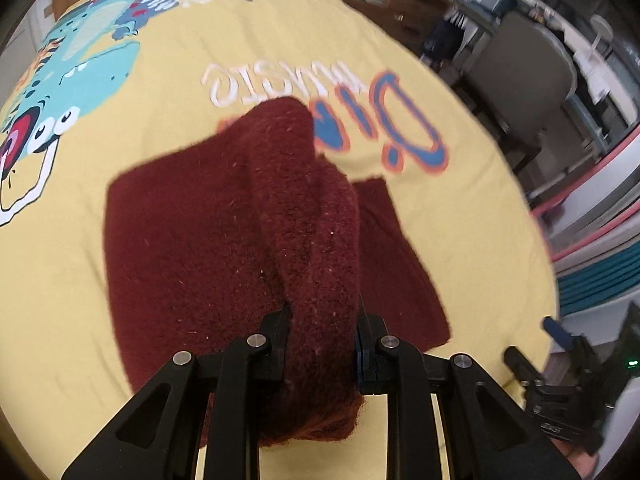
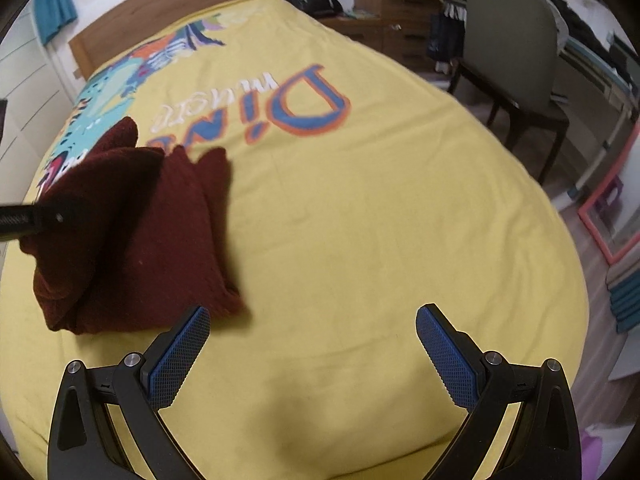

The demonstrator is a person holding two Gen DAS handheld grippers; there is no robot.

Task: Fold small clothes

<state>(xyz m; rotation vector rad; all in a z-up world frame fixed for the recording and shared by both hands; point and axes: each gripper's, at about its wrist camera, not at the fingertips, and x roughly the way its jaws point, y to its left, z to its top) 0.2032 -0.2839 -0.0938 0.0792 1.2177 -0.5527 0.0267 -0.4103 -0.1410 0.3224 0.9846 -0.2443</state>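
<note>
The left gripper pinches a fold of the red cloth and holds it up over the yellow bed. The rest of the cloth lies on the bed, just below the big blue letters. The right gripper is spread wide with nothing in it, above the bed beside the cloth.

a bed is covered by a yellow dinosaur-print sheet; a dark red knitted garment is spread partly on it.

Maroon cloth on yellow bedspread, right gripper jaws apart.
</note>
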